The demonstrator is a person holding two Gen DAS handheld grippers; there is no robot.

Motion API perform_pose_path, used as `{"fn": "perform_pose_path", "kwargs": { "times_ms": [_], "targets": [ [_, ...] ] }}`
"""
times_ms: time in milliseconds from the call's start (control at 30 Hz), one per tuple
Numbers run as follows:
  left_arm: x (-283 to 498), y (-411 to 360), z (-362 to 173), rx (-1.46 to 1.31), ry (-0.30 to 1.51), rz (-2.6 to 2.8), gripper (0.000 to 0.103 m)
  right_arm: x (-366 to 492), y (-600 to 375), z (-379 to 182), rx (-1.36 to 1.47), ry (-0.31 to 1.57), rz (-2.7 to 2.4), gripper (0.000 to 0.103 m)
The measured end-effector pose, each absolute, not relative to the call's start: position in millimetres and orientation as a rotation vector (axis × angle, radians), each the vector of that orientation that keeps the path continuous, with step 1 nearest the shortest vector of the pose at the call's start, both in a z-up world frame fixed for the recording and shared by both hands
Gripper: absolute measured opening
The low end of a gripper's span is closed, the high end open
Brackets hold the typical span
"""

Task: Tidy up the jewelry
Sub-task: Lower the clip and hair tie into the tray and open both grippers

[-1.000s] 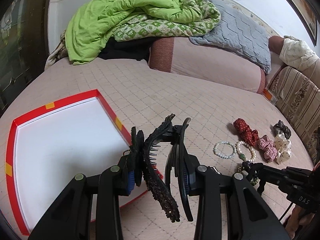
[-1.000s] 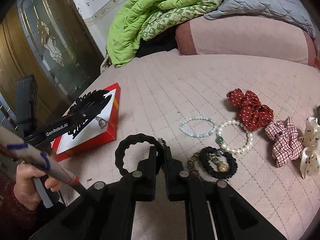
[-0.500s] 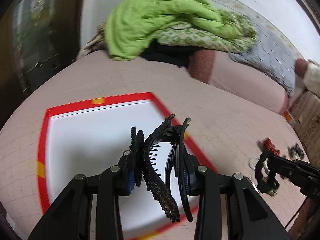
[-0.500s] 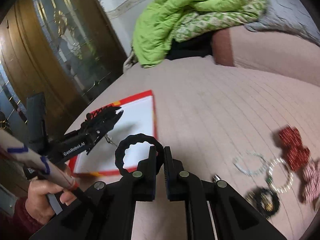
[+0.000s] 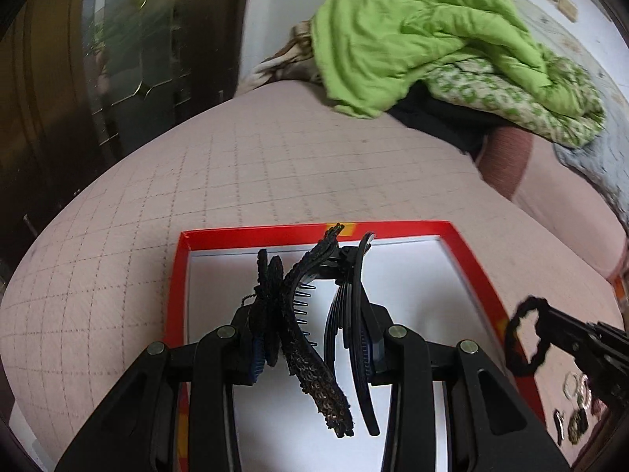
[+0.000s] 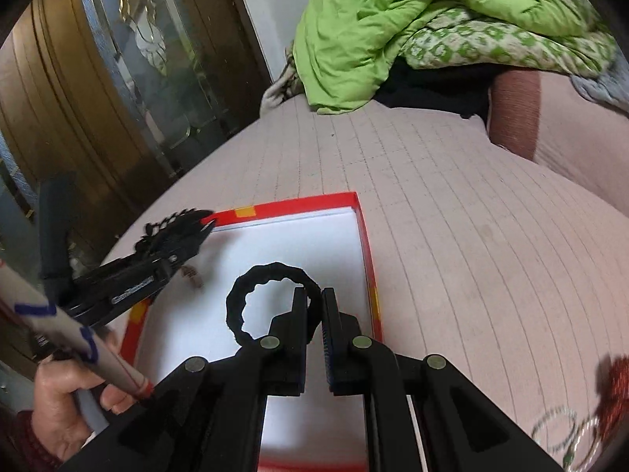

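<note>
Over the quilted bed (image 5: 275,173) and red-rimmed tray (image 6: 363,232), left fingers (image 5: 310,338) clamp a hair clip (image 5: 314,314), right fingers (image 6: 314,314) pinch a black hair tie (image 6: 271,271).

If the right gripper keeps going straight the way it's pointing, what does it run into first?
Most likely the white floor of the red-rimmed box. The right gripper, shut on the black hair tie, points down over the box's inside, with nothing visible between. Depth is hard to judge in this view.
</note>
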State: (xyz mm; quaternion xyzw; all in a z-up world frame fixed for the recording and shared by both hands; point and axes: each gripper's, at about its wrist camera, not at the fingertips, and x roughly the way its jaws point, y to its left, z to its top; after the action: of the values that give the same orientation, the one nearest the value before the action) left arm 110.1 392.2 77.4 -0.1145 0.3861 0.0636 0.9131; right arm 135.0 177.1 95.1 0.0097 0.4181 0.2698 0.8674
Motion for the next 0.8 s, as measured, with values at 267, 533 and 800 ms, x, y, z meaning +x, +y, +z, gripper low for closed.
{"fn": "perform_pose_path", "kwargs": {
  "times_ms": [267, 533, 800],
  "targets": [
    [135.6, 401.6, 64.5, -0.253, 0.830, 0.142, 0.035, 191.6, 214.0, 70.2, -0.010, 0.923, 0.540, 0.008],
    [144.4, 401.5, 55.7, -0.273, 0.853, 0.093, 0.036, 223.7, 232.8, 48.0, -0.008, 0.965, 0.505, 0.008],
    [149.1, 401.5, 46.2, -0.276, 0.879, 0.110, 0.035, 235.5, 239.3, 34.2, 0.008, 0.990, 0.493, 0.008]
  ]
}}
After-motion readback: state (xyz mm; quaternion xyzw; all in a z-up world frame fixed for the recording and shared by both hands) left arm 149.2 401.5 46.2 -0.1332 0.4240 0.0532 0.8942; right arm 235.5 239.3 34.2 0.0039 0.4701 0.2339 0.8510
